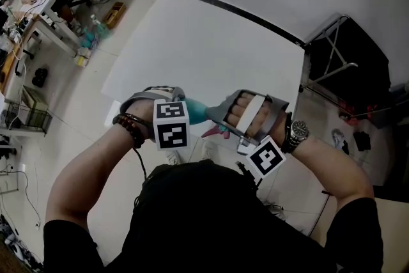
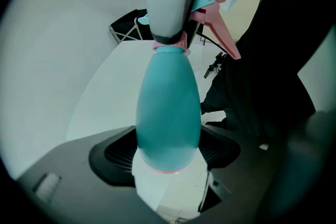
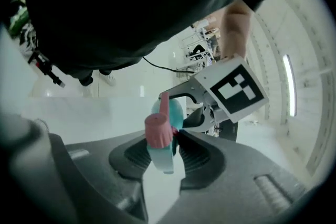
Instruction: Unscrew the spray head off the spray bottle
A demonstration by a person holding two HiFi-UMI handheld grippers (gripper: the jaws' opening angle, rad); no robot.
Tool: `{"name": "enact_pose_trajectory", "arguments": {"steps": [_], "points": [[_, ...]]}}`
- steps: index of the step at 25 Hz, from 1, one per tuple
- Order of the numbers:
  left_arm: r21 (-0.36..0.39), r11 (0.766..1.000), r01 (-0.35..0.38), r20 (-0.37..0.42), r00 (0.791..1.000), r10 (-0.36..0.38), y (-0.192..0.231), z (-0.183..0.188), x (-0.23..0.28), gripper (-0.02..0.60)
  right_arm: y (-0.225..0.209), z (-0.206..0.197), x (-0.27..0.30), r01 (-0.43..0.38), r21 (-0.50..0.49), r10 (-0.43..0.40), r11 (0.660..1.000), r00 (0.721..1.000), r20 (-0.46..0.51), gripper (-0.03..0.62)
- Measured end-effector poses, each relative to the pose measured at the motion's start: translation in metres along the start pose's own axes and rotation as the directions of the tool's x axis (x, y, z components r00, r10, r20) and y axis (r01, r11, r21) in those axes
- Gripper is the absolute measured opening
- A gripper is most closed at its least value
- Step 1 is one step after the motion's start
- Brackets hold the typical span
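A teal spray bottle (image 2: 168, 107) with a pink collar (image 2: 170, 48) is held in the air in front of the person's chest, above the near edge of the white table (image 1: 211, 41). My left gripper (image 2: 168, 150) is shut on the bottle's wide lower body, a pad touching each side. Across from it, my right gripper (image 3: 164, 147) is shut on the spray head (image 3: 161, 153), whose pink nozzle (image 3: 158, 130) points at that camera. The pink trigger (image 2: 223, 34) sticks out sideways. In the head view the bottle (image 1: 197, 113) shows between the two marker cubes.
A black folding stand (image 1: 348, 61) is beside the table at the right. A cluttered desk (image 1: 57, 3) with cables and boxes stands at the far left. The person's dark shirt (image 1: 211, 214) fills the space just below the grippers.
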State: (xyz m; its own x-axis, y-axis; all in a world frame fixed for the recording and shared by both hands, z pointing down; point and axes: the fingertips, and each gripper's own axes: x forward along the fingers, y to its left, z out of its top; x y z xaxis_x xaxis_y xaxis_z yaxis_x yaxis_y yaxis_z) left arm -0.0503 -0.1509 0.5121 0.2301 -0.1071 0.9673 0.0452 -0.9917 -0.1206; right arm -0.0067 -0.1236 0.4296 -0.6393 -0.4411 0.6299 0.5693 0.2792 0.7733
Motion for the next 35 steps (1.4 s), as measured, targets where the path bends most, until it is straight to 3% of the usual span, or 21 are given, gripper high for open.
{"name": "enact_pose_trajectory", "arguments": {"steps": [4,6,8,13,17,19,20,21,23,25,27,32,34,35], "points": [[0.003,1.0,-0.01,0.016,1.0,0.01,0.003,0.003,0.001,0.387,0.003,-0.004,-0.001,0.034,-0.062,-0.035,0.997,0.999,-0.009,0.121],[-0.001,1.0,-0.03,0.025,0.999,0.03,0.007,0.004,0.0,0.387,-0.001,-0.009,-0.001,0.04,-0.009,-0.04,0.999,0.999,-0.021,0.121],[-0.012,0.999,-0.047,0.035,0.998,0.047,0.012,0.004,0.0,0.387,-0.004,-0.015,0.0,0.038,0.061,-0.036,0.997,0.999,-0.037,0.209],[-0.059,0.993,-0.1,0.076,0.992,0.104,0.027,0.003,-0.004,0.387,-0.011,-0.035,-0.006,0.044,0.184,-0.03,0.982,0.997,-0.078,0.281],[-0.083,0.983,-0.166,0.103,0.979,0.174,0.041,0.001,-0.006,0.387,-0.008,-0.051,-0.018,0.006,0.341,0.025,0.94,0.996,-0.086,0.321],[-0.087,0.976,-0.197,0.11,0.972,0.206,0.046,0.0,-0.007,0.387,-0.004,-0.056,-0.023,-0.046,0.471,0.082,0.881,0.995,-0.057,0.324],[-0.088,0.974,-0.21,0.111,0.969,0.22,0.048,-0.002,-0.007,0.387,-0.002,-0.056,-0.026,-0.086,0.557,0.117,0.826,0.993,-0.02,0.333],[-0.089,0.971,-0.223,0.11,0.967,0.232,0.051,-0.003,-0.008,0.387,-0.003,-0.055,-0.029,-0.135,0.649,0.146,0.748,0.989,0.036,0.353],[-0.086,0.966,-0.243,0.103,0.962,0.251,0.055,-0.005,-0.008,0.387,-0.008,-0.053,-0.037,-0.235,0.808,0.155,0.54,0.972,0.18,0.381],[-0.081,0.962,-0.259,0.087,0.96,0.266,0.057,-0.008,-0.008,0.387,-0.024,-0.053,-0.043,-0.302,0.899,0.083,0.318,0.953,0.291,0.387],[-0.079,0.959,-0.273,0.069,0.958,0.279,0.059,-0.011,-0.007,0.387,-0.042,-0.061,-0.041,-0.306,0.941,0.006,0.147,0.951,0.308,0.387],[-0.079,0.946,-0.313,0.031,0.948,0.316,0.063,-0.011,-0.006,0.387,-0.045,-0.066,-0.01,-0.27,0.946,0.005,-0.179,0.961,0.275,0.38],[-0.08,0.94,-0.333,0.018,0.942,0.335,0.066,-0.01,-0.007,0.387,-0.04,-0.063,0.003,-0.267,0.925,0.019,-0.27,0.959,0.282,0.36],[-0.08,0.936,-0.341,0.012,0.939,0.343,0.067,-0.009,-0.007,0.387,-0.037,-0.062,0.007,-0.261,0.922,0.027,-0.287,0.959,0.281,0.346]]}}
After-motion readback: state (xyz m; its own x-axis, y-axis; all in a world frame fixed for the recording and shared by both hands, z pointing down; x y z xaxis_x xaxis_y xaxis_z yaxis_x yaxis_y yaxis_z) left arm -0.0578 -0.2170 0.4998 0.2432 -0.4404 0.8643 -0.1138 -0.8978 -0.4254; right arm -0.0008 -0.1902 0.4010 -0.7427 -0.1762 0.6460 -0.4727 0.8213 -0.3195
